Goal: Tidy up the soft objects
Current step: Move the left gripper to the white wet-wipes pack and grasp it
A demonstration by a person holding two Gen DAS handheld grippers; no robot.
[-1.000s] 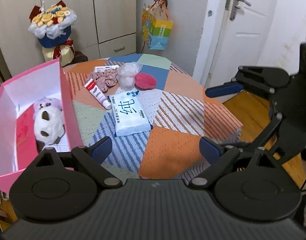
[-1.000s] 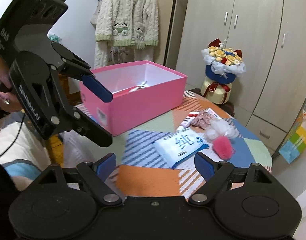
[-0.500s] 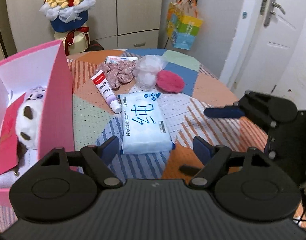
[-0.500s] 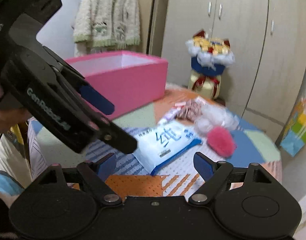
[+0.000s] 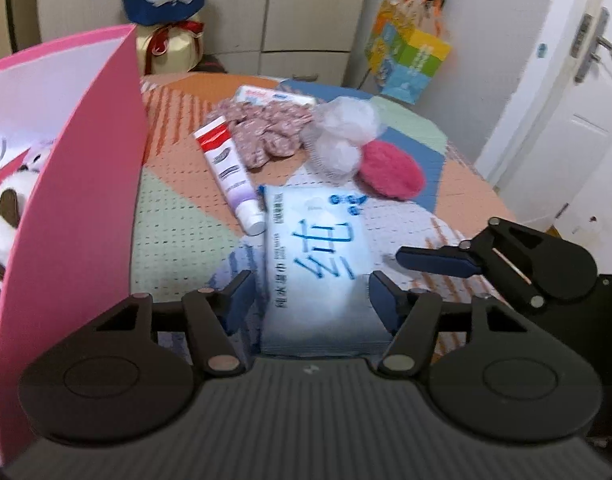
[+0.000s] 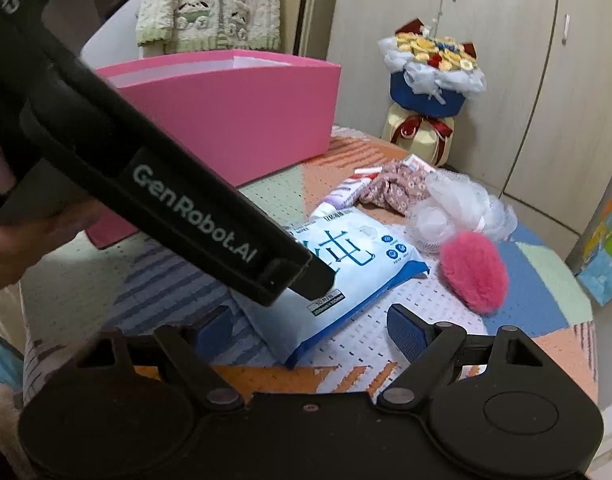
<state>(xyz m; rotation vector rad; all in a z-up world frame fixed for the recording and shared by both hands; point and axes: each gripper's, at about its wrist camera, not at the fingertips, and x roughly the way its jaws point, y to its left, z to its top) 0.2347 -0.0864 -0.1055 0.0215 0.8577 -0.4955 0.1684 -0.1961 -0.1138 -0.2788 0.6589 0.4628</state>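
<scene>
The pack of wet wipes (image 5: 318, 256) lay flat near the front edge of the counter (image 5: 177, 232), on the patchwork cloth, with its near end between the fingers of the left gripper (image 5: 312, 296). It looked like a soft, light pouch in slick film, so it would likely sag and could slide if pinched by one corner; a hold across its narrow width near that end seemed the safest. The left gripper's jaws had just been closing with the pack between them, and in the left wrist view the fingers stood close on either side of it, though I could not tell whether the pads pressed on it yet. That gripper pointed steeply down at the counter, its body crossing the right wrist view above the pack, with a person's hand (image 6: 21, 240) on its handle. The right gripper (image 6: 310, 330) hung spread and empty, tilted down toward the pack's other end without touching it. Just beyond the pack lay a toothpaste tube (image 5: 229, 168), a flowered cloth (image 5: 265, 128), a white mesh puff (image 5: 342, 136) and a pink fluffy pad (image 5: 390, 170). A pink box (image 5: 85, 184) stood at the counter's left side, holding a stuffed panda (image 5: 9, 200).
</scene>
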